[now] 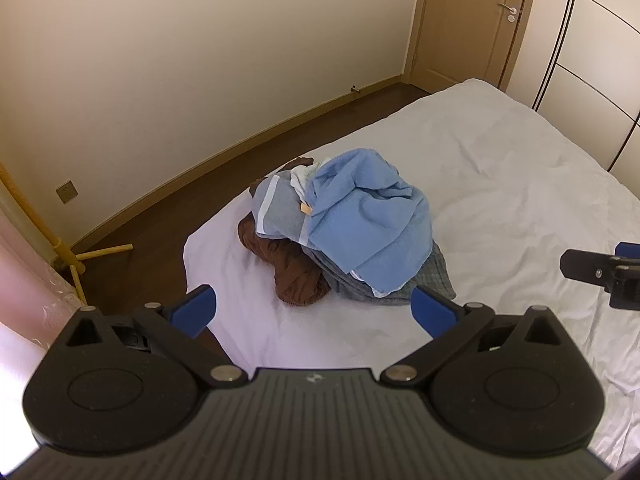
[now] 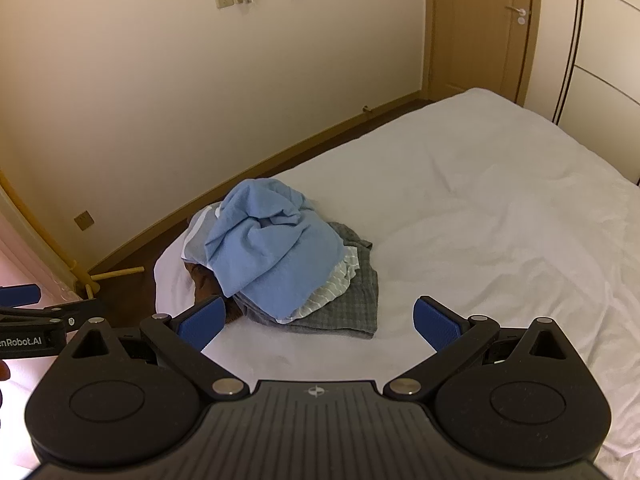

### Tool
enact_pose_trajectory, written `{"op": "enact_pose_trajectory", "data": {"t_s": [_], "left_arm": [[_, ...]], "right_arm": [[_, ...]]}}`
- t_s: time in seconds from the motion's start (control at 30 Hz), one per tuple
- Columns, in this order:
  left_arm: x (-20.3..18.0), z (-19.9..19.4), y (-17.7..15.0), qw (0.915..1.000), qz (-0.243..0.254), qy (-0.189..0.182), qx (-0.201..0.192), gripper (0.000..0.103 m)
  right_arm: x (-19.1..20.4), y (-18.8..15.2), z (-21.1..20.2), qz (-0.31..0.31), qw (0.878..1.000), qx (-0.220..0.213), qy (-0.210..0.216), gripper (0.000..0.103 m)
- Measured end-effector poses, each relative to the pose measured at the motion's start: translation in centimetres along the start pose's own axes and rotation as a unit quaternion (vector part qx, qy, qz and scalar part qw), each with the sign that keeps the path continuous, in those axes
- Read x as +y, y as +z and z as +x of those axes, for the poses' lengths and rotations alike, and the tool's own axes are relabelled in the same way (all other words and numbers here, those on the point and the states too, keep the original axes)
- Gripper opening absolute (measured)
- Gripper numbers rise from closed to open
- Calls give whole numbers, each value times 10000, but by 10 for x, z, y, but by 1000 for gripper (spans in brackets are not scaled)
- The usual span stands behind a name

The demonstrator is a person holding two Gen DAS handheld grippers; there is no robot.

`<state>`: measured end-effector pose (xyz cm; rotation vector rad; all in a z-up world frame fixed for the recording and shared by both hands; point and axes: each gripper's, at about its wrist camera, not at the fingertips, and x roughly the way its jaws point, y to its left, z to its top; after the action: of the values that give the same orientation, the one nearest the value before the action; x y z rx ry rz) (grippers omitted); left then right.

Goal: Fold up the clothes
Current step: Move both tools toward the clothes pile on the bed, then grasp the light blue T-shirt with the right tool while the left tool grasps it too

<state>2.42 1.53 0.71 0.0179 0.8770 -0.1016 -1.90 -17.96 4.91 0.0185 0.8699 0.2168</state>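
Observation:
A heap of clothes lies on the white bed (image 1: 500, 168) near its left edge. A light blue garment (image 1: 368, 216) is on top, over a brown garment (image 1: 296, 268) and a grey checked one (image 1: 432, 276). In the right wrist view the blue garment (image 2: 272, 248) covers the grey checked one (image 2: 352, 304) and a white ribbed piece (image 2: 336, 284). My left gripper (image 1: 316, 308) is open and empty, just short of the heap. My right gripper (image 2: 320, 320) is open and empty, also just short of the heap. Each gripper shows at the edge of the other's view.
The bed sheet (image 2: 500, 208) spreads wide to the right of the heap. A strip of dark floor (image 1: 200, 184) runs between the bed and the wall. A yellow wooden stand (image 1: 72, 256) is at the left. A door (image 1: 472, 20) and wardrobe (image 1: 592, 60) are at the far right.

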Motion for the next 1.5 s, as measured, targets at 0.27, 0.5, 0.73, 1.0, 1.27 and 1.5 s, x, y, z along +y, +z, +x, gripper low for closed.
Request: {"op": "enact_pose_trajectory", "data": {"t_s": [0.27, 0.5, 0.73, 1.0, 1.27, 1.5], "left_arm": [[-1, -1, -1, 10000, 53, -37, 41, 102], [0, -2, -6, 10000, 23, -8, 88, 102], [0, -4, -17, 9998, -107, 98, 112, 102], [-7, -8, -25, 9997, -117, 231, 15, 102], [-3, 3, -19, 9994, 195, 240, -166, 102], [-1, 76, 20, 9883, 1494, -145, -261, 98]], "right_arm": [[-4, 1, 0, -37, 10000, 61, 3, 103], [-6, 2, 6, -99, 9998, 128, 74, 103], [-11, -2, 13, -226, 9992, 232, 230, 103], [-22, -6, 19, -356, 9984, 270, 344, 103], [-30, -8, 28, -591, 9977, 154, 298, 103], [-29, -3, 62, -731, 9968, 2, 317, 103]]}}
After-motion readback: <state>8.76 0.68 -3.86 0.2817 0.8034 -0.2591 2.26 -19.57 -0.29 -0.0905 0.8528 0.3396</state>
